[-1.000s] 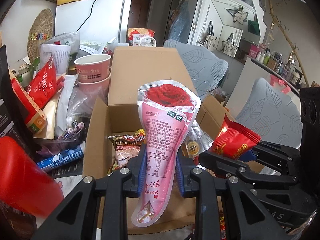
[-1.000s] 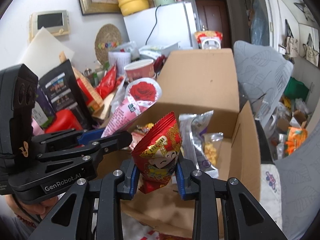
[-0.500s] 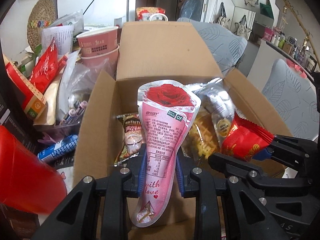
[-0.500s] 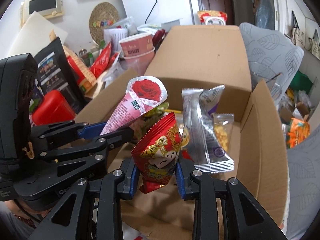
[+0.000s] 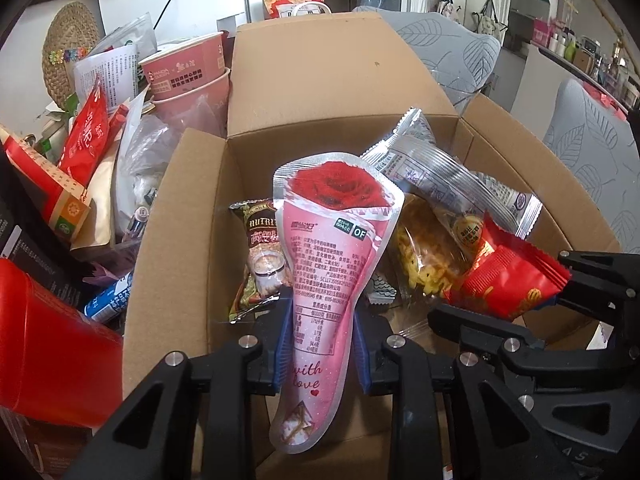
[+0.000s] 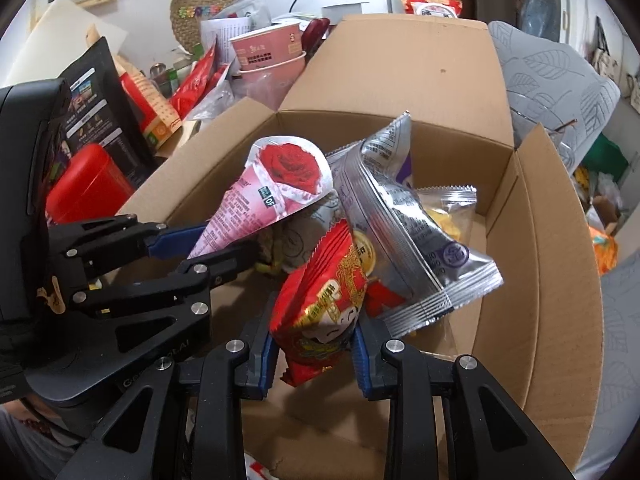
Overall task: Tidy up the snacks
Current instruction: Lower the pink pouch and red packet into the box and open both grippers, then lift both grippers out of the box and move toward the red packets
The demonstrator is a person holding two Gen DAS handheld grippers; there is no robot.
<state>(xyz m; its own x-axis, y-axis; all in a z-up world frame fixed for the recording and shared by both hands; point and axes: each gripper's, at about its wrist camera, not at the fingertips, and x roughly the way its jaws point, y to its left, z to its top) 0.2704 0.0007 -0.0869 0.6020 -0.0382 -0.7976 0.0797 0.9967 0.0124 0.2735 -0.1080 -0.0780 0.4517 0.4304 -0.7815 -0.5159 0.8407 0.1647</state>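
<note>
My left gripper is shut on a pink cone-shaped pouch with a red rose, held upright over the open cardboard box. Beside it, my right gripper is shut on a small red snack packet, also above the box. Each gripper shows in the other view: the right gripper with the red packet, the left gripper with the pink pouch. Inside the box lie a silver packet, a brown snack bag and a clear bag of yellow snacks.
Left of the box the table is piled with stacked pink paper cups, red packets, a red container and a dark bag. The box's tall back flap stands upright. Grey leaf-patterned chairs stand to the right.
Both grippers came down and tilted toward the box with their packets still held. The box interior and its snacks now fill more of both views.
</note>
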